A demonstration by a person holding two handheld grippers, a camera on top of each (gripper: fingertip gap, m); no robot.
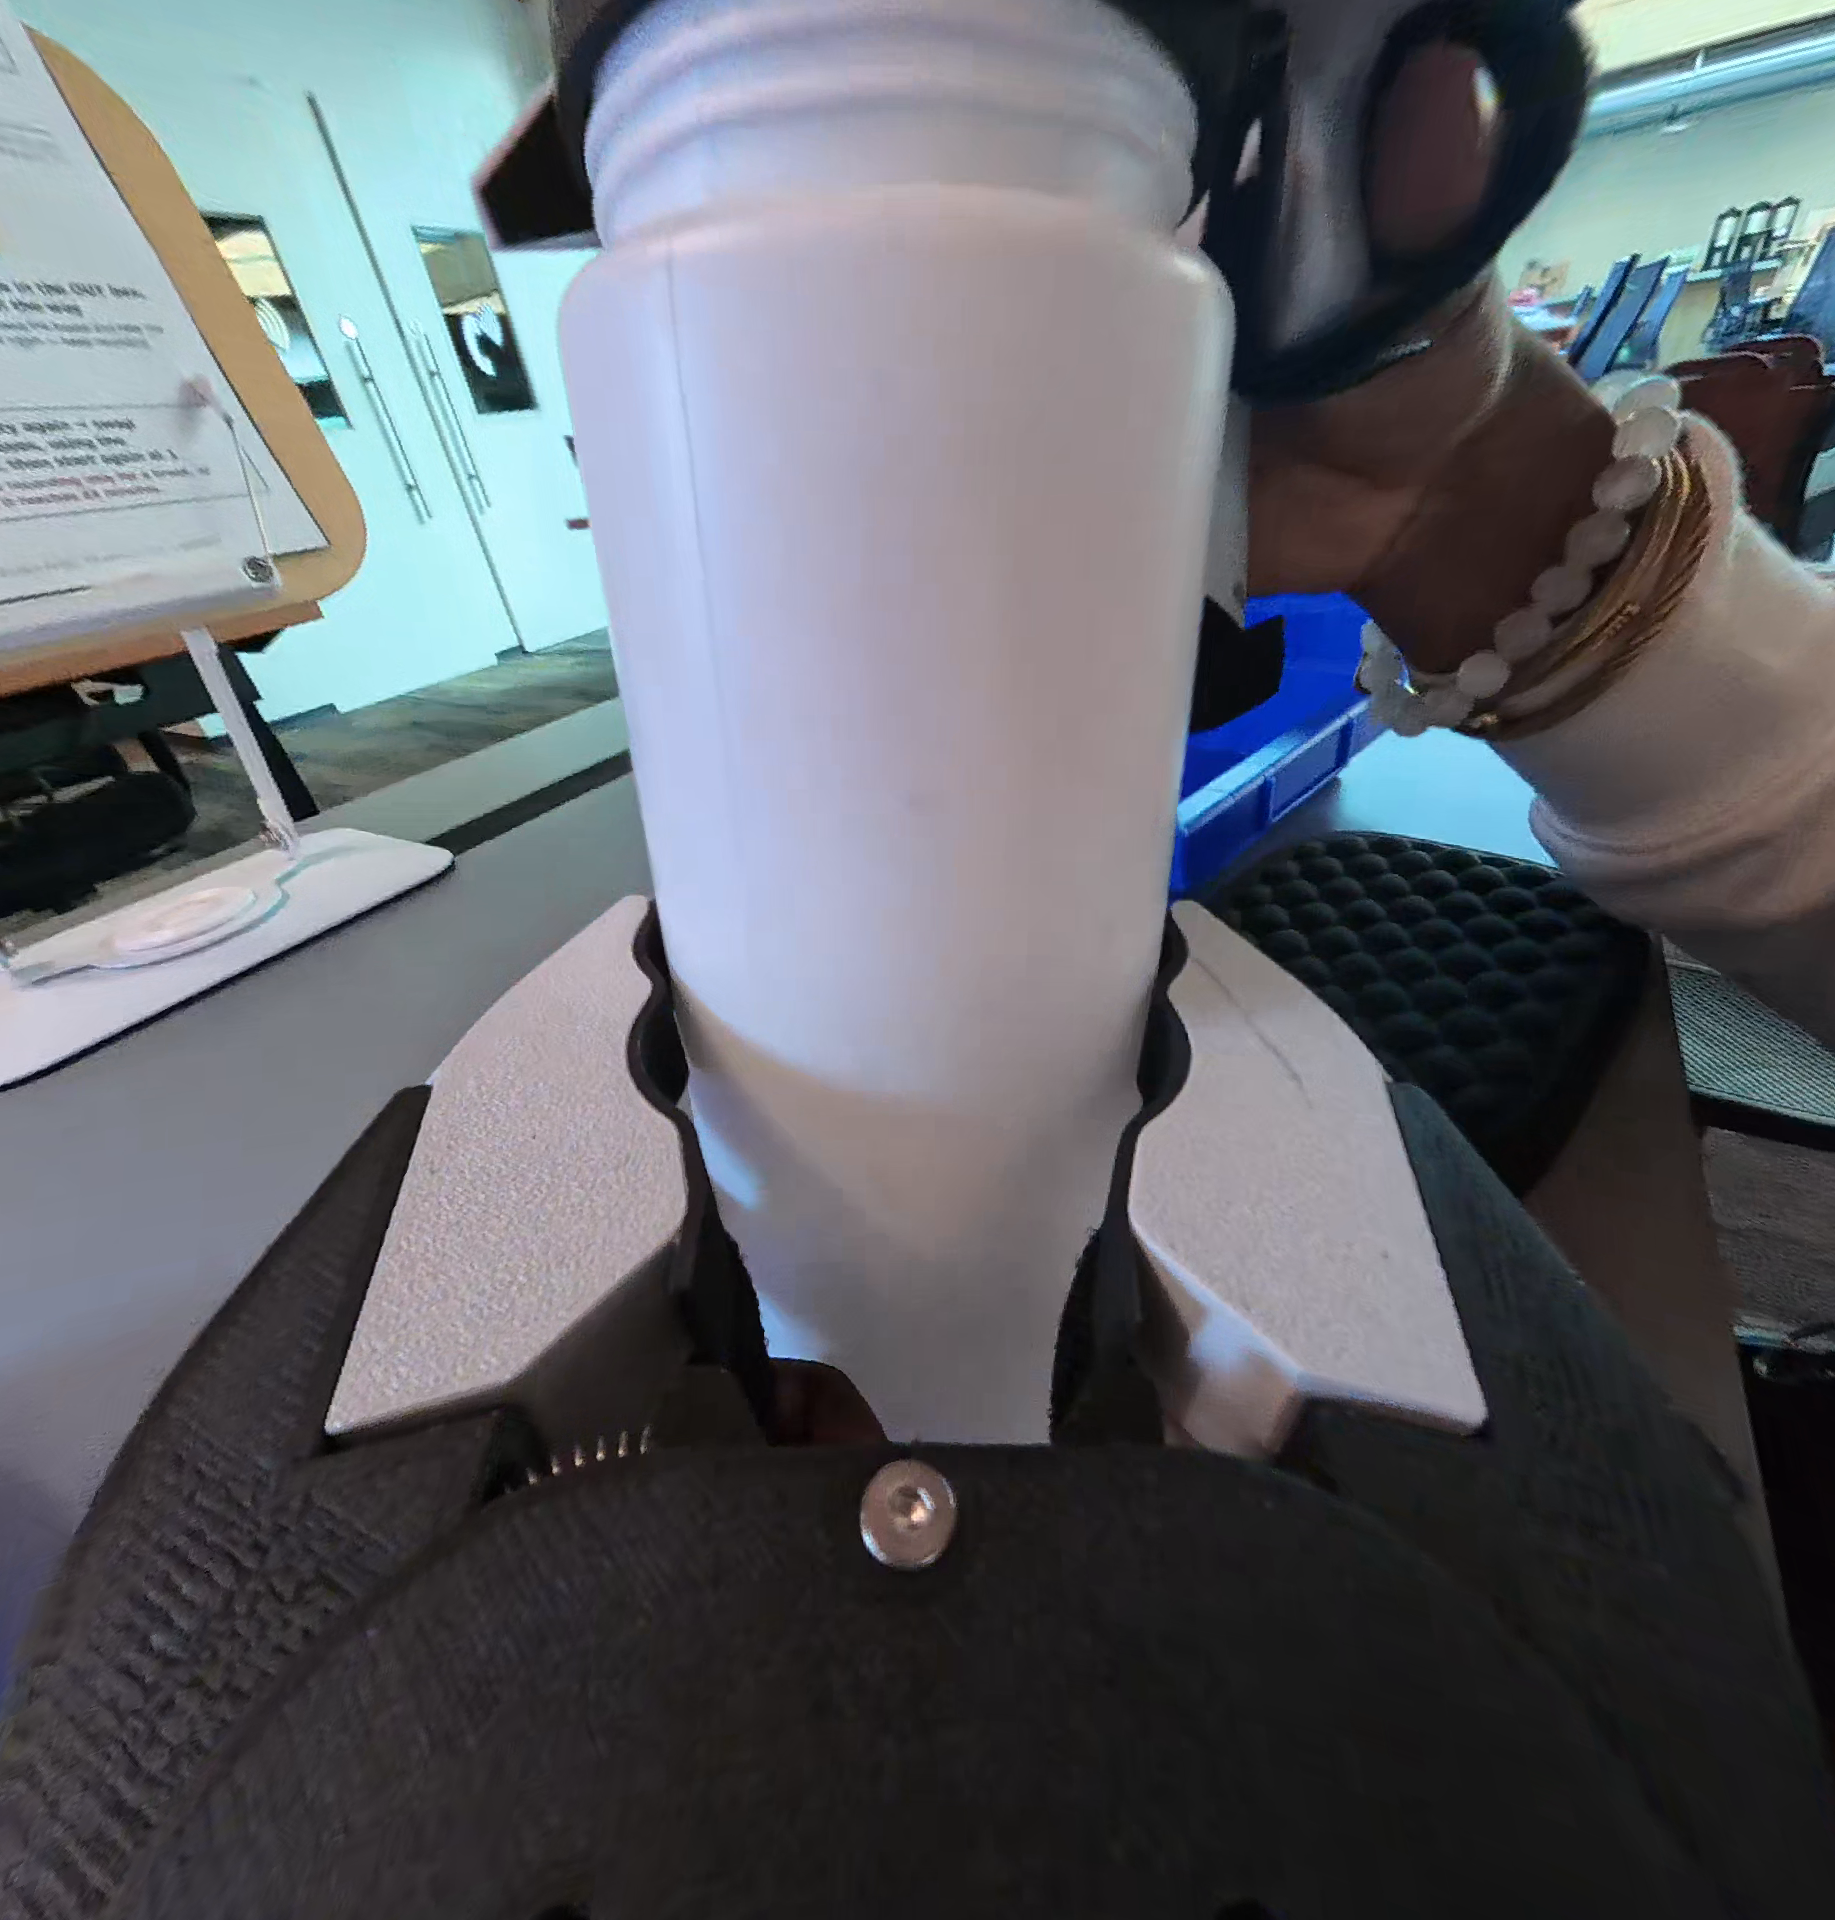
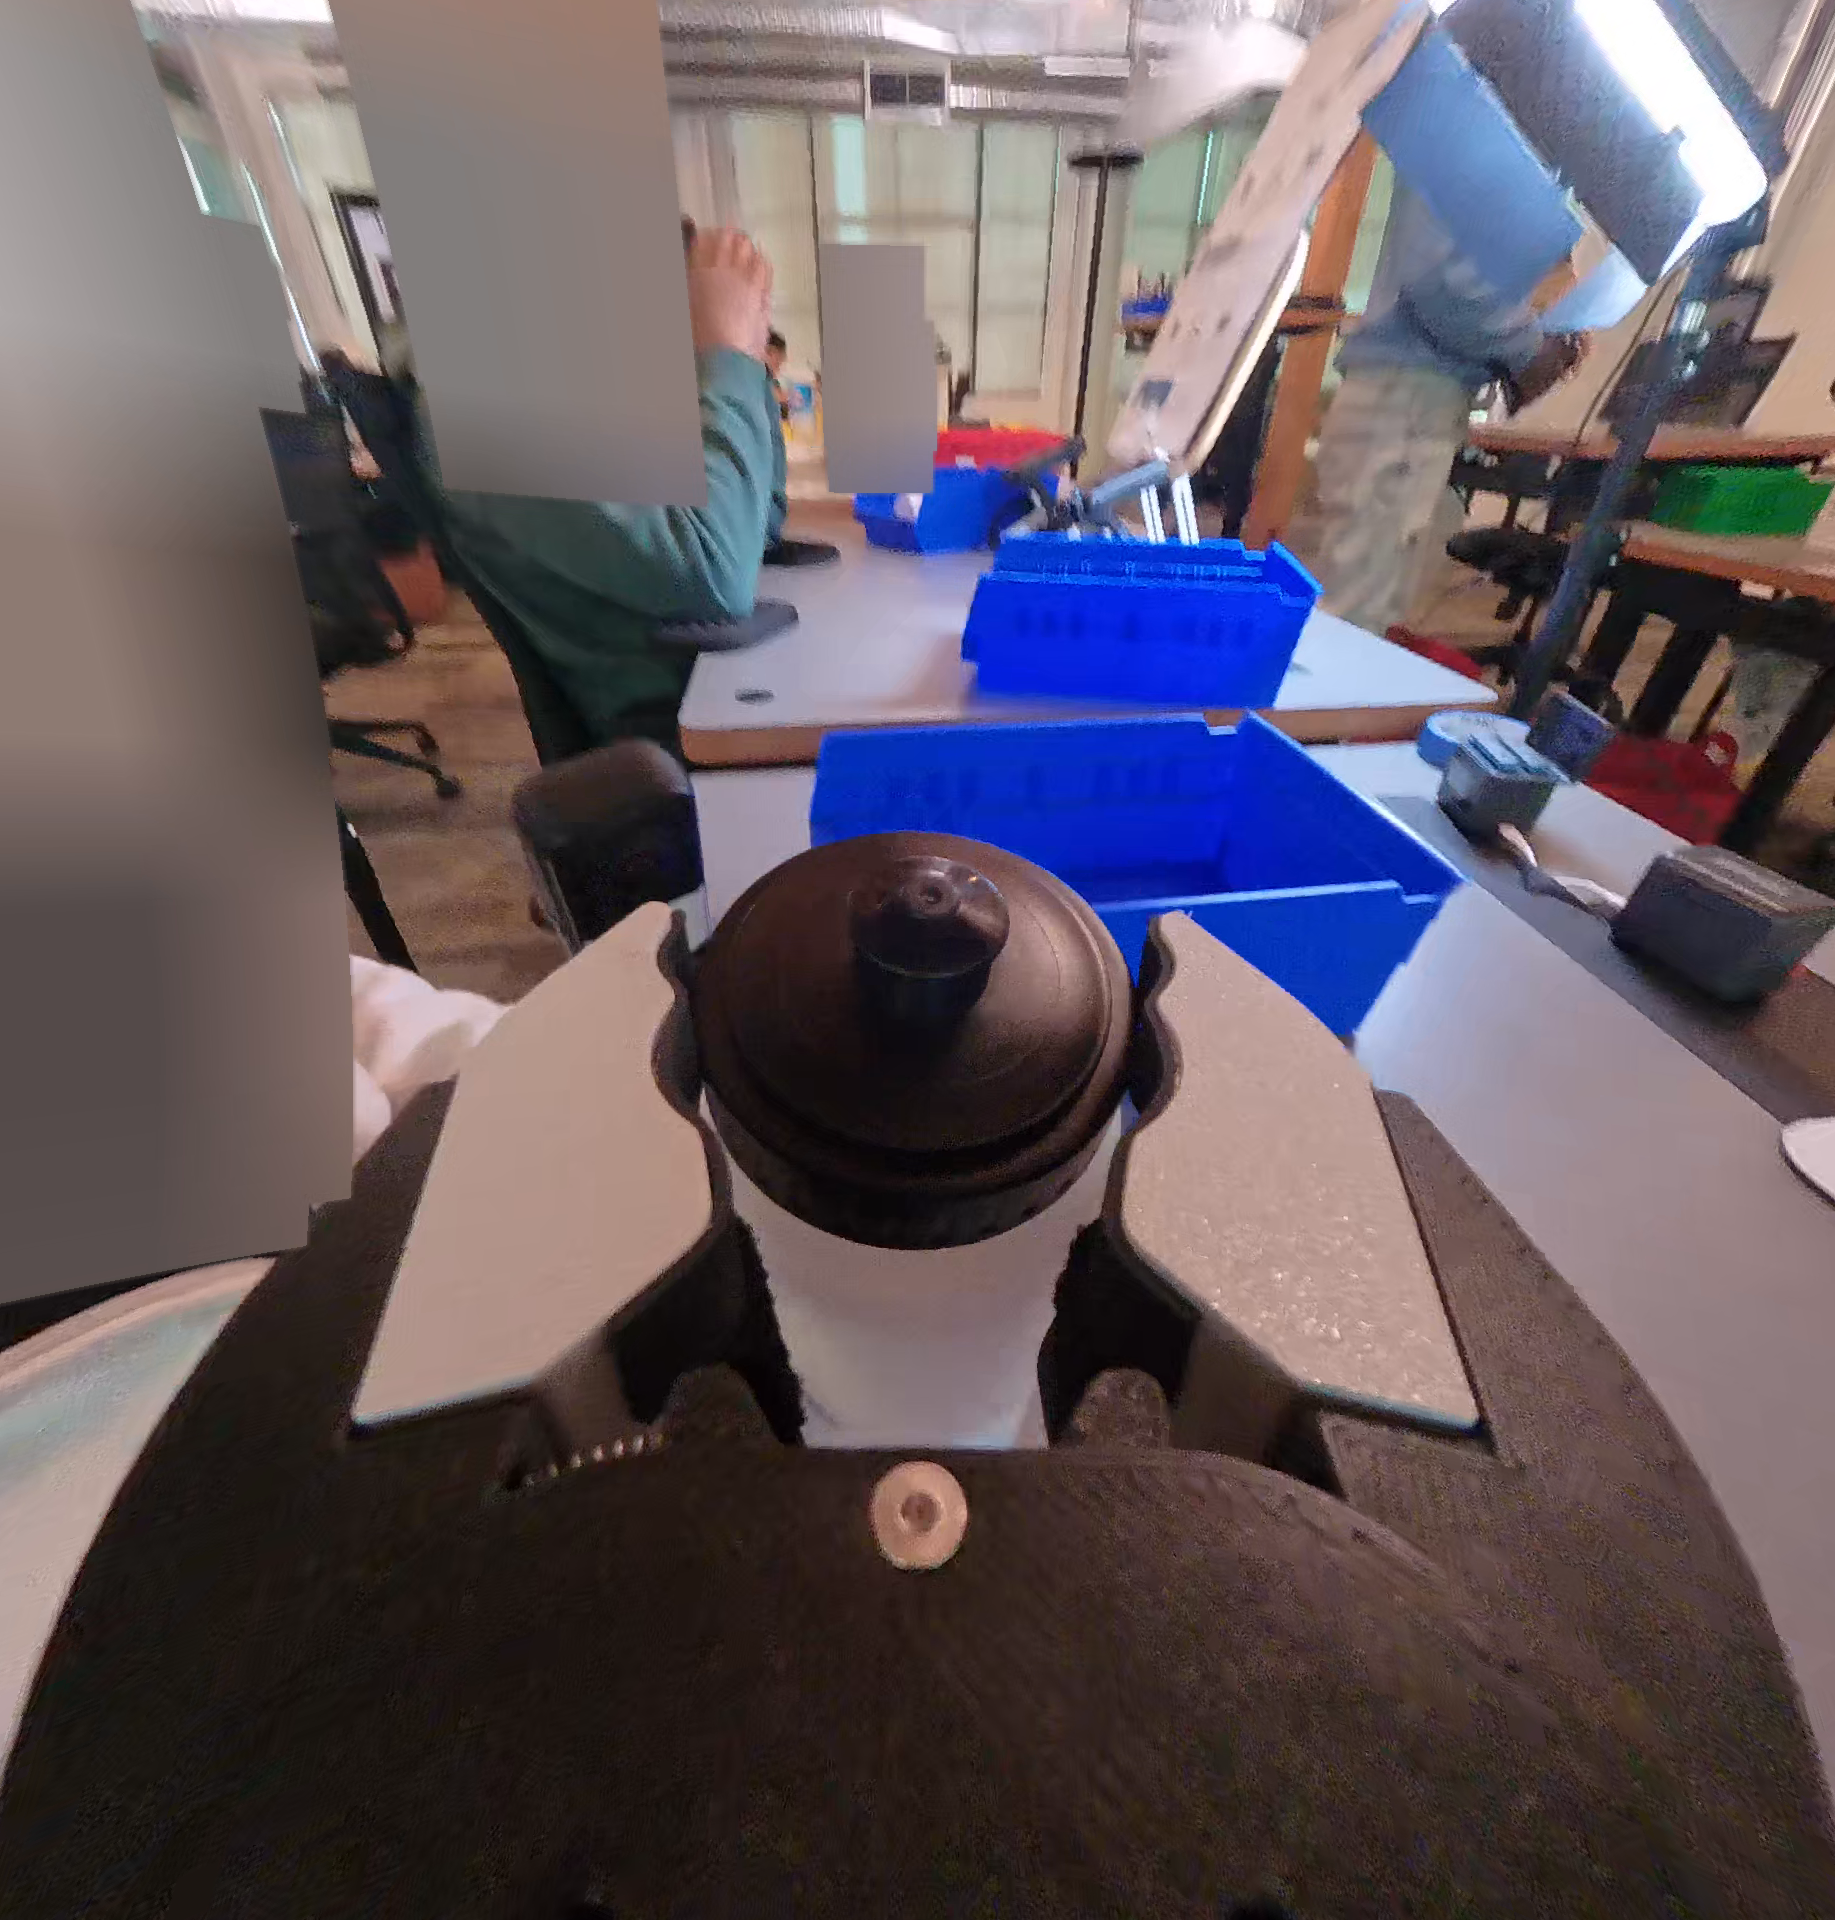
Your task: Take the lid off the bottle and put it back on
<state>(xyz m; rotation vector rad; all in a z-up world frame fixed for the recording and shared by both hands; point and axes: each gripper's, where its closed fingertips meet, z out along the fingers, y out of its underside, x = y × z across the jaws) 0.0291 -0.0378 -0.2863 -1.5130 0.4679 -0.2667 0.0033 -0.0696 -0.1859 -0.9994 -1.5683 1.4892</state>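
**Both grippers on one bottle, lid between the right fingers**

The right gripper (image 2: pixel 908 1039) is closed around the black lid (image 2: pixel 908 1023), which sits at the top of the bottle. The left gripper (image 1: pixel 908 1049) clamps the white bottle (image 1: pixel 897 623) low on its body. The bottle's long axis runs straight away from the left gripper, above the tabletop (image 1: pixel 217 1122). Bare threads show under the lid, so I judge it is not screwed fully down.

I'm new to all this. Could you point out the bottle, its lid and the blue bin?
white bottle (image 1: pixel 892 644): left wrist view, mid body.
black lid (image 2: pixel 908 1039): right wrist view, domed top.
blue bin (image 2: pixel 1017 800): right wrist view, back wall.
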